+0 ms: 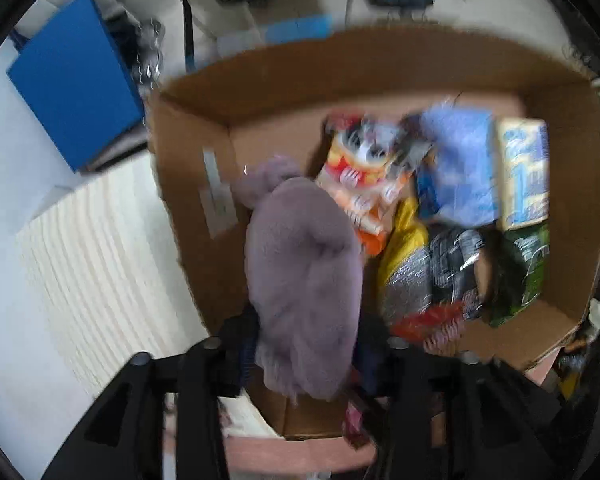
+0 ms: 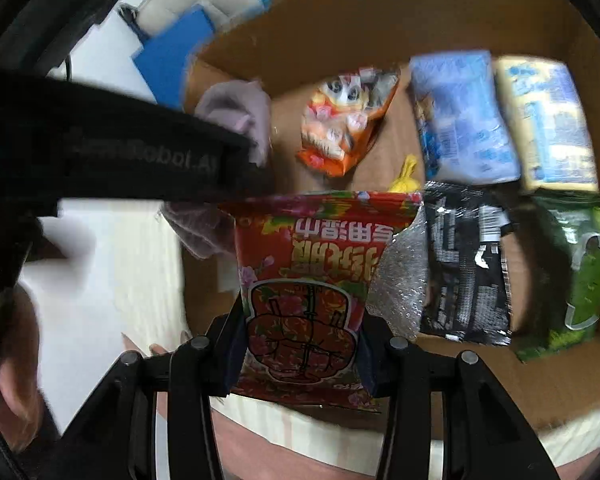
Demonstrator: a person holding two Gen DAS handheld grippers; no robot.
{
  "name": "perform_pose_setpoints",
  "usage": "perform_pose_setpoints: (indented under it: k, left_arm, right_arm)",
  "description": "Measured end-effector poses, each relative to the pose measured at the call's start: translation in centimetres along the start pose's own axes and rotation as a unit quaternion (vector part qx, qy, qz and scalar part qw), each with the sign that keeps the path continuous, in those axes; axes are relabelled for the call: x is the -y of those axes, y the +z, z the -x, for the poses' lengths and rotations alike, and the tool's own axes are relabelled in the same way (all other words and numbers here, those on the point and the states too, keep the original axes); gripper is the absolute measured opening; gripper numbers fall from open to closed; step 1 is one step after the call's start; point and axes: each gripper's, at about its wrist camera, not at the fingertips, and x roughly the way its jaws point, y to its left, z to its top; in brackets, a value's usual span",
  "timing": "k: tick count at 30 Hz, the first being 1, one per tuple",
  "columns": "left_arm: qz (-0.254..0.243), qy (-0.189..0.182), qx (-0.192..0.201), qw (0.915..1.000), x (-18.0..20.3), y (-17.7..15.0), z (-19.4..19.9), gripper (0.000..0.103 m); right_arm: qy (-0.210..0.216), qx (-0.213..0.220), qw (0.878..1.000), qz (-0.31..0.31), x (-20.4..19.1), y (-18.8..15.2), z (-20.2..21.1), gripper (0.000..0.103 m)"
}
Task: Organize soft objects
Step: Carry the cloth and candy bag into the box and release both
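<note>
My left gripper [image 1: 306, 360] is shut on a fluffy lilac plush [image 1: 300, 276] and holds it over the left side of an open cardboard box [image 1: 340, 68]. My right gripper [image 2: 300, 348] is shut on a red snack bag [image 2: 312, 284] with Chinese print, held over the box's near edge [image 2: 560, 404]. In the right wrist view the left gripper's black body [image 2: 140, 160] crosses the left side, with the plush [image 2: 236, 108] behind it. The red bag's edge also shows in the left wrist view [image 1: 428, 324].
Inside the box lie an orange snack bag [image 1: 364, 176], a blue pack [image 1: 460, 168], a yellow-blue pack [image 1: 524, 172], a black-silver pouch [image 1: 448, 264], a green bag [image 1: 528, 272] and a yellow item [image 1: 404, 232]. A white ribbed surface [image 1: 100, 256] and blue board [image 1: 72, 80] lie left.
</note>
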Motion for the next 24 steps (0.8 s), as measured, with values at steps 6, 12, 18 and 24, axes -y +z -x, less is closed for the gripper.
perform_pose_setpoints:
  k: [6, 12, 18, 24]
  left_arm:
    - [0.036, -0.037, 0.006, 0.9987, -1.4, 0.4, -0.8, 0.056]
    - [0.041, -0.042, 0.03, 0.9978, -1.2, -0.1, 0.6, 0.059]
    - [0.047, -0.064, 0.077, 0.9939, -0.4, -2.4, 2.7, 0.059]
    - [0.044, -0.05, 0.148, 0.9867, 1.4, -6.8, 4.6, 0.096]
  right_arm:
    - [-0.027, -0.003, 1.0, 0.005, 0.4, 0.7, -1.6, 0.066]
    - [-0.04, 0.012, 0.999, -0.002, 0.7, 0.8, 0.0, 0.067]
    - [-0.094, 0.039, 0.995, 0.015, 1.6, -0.1, 2.9, 0.079]
    - [-0.165, 0.076, 0.982, 0.04, 2.8, -2.1, 7.9, 0.094]
